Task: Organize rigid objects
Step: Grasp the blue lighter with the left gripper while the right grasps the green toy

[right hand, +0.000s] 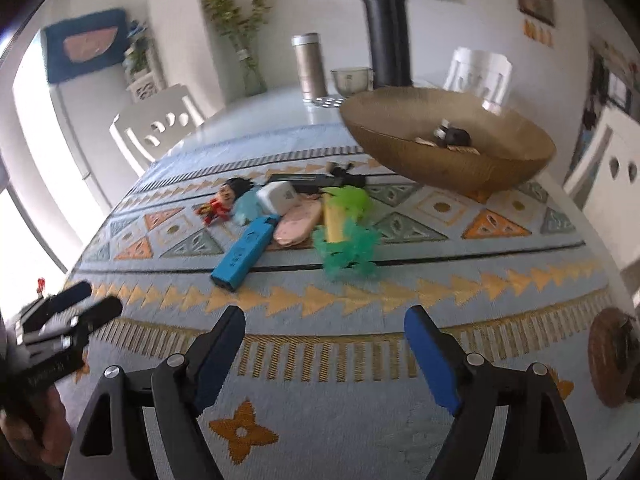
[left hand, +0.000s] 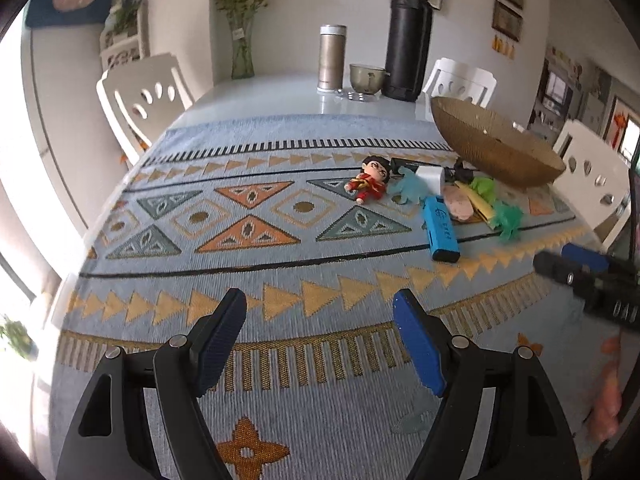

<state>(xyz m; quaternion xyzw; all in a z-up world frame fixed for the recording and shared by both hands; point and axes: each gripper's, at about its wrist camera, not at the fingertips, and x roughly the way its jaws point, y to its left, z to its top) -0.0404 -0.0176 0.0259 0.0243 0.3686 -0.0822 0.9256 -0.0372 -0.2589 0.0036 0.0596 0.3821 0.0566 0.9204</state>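
A pile of small items lies on the patterned mat (left hand: pixel 240 240): a blue rectangular device (left hand: pixel 440 232) (right hand: pixel 244 252), a red-robed doll (left hand: pixel 370 184) (right hand: pixel 224 200), a white charger (right hand: pixel 280 196), a pink case (right hand: pixel 298 226), a yellow bar (right hand: pixel 334 222) and a green fringed toy (right hand: pixel 348 248). Behind them stands a brown bowl (left hand: pixel 496 152) (right hand: pixel 448 168) with small dark pieces inside. My left gripper (left hand: pixel 319 300) hangs open over bare mat, well short of the pile. My right gripper (right hand: pixel 325 316) is open too, nothing between its fingers, a little short of the blue device.
At the table's far end stand a tall black thermos (left hand: pixel 408 40), a silver flask (left hand: pixel 331 58), a glass cup (left hand: pixel 366 78) and a vase (left hand: pixel 242 52). White chairs (left hand: pixel 140 100) ring the table. A round brown coaster (right hand: pixel 612 356) lies at the right edge.
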